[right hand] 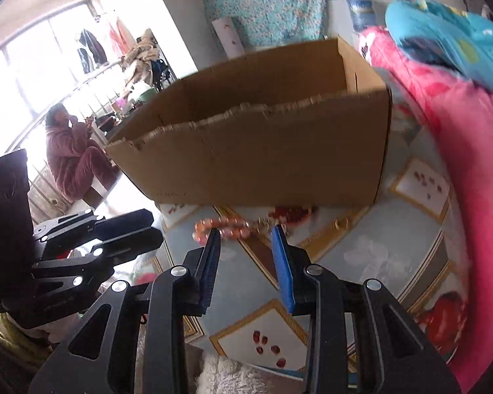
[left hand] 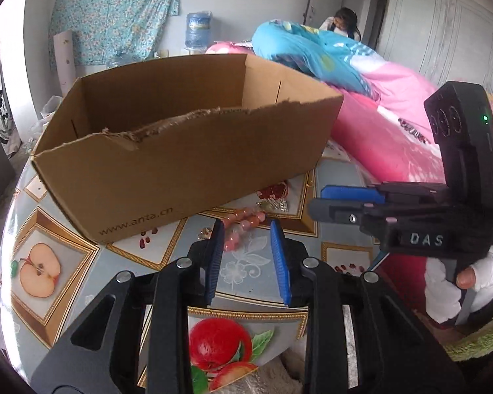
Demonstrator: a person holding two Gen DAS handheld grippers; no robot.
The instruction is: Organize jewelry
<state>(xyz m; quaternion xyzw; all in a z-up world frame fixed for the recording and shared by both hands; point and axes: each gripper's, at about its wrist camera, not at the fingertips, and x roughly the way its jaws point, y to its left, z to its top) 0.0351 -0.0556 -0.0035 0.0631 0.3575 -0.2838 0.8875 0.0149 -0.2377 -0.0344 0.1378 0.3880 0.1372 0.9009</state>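
Observation:
A string of pink beads lies on the fruit-patterned tablecloth just in front of an open cardboard box. Beside the beads sits a small gold piece and a red cluster. My left gripper hovers above the beads, open, with nothing between its blue pads. My right gripper comes in from the right, also open. In the right wrist view the right gripper points at the beads and the red cluster, below the box. The left gripper sits at the left.
A pink and blue quilt is heaped against the table's right side. The tablecloth shows between the jaws, and the table's round edge curves at the left. One person sits far back by the door, another by the window.

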